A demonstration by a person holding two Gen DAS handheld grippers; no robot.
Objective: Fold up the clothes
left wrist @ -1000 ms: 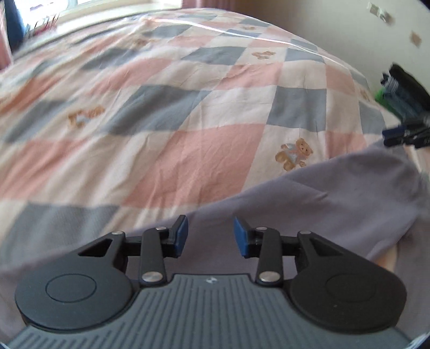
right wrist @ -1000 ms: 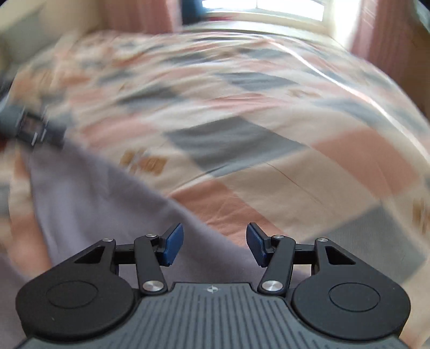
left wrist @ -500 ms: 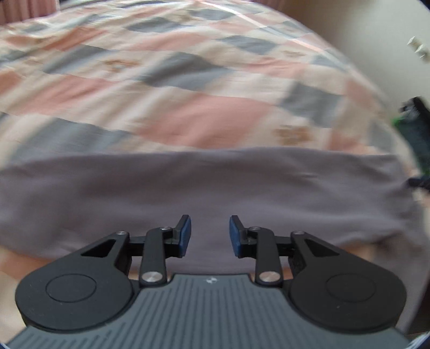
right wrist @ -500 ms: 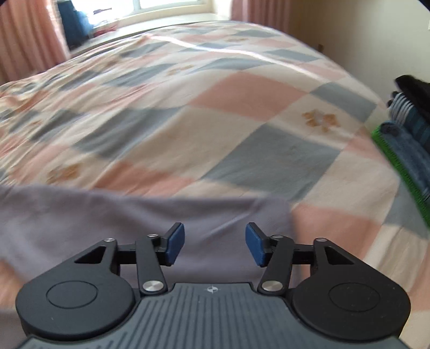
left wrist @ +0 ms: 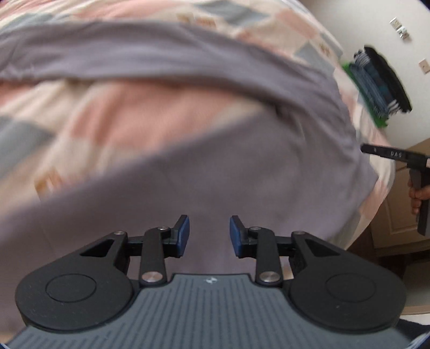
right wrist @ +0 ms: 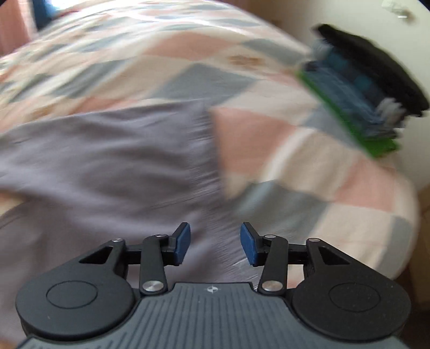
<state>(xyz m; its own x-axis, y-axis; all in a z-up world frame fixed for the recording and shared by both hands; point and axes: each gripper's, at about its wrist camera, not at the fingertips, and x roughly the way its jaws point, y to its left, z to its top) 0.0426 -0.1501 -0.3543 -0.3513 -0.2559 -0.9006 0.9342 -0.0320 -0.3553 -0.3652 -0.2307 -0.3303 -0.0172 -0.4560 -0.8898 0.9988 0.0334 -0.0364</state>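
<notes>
Left wrist view looks down on a bed whose checked quilt (left wrist: 134, 112) has pink, cream and grey-blue squares. A grey garment (left wrist: 242, 166) lies spread across it, one part running as a long band along the far side and a broad part directly under the left gripper (left wrist: 209, 235), whose blue-padded jaws stand apart with nothing between them. At the right edge of the bed sits a stack of folded clothes (left wrist: 376, 80), dark on top and green at the bottom, against a pale wall (left wrist: 362, 24) with small fittings. Only this view shows the right gripper (left wrist: 381, 151) from the side, held in the person's hand (left wrist: 419, 193) past the garment's right edge, with a wooden door panel behind it.

The right wrist view, blurred, shows the right gripper's jaws also parted and empty above the garment's right end, the quilt's rounded corner, and bright daylight at the far left beside a pink curtain (right wrist: 13, 26), which the left view lacks
</notes>
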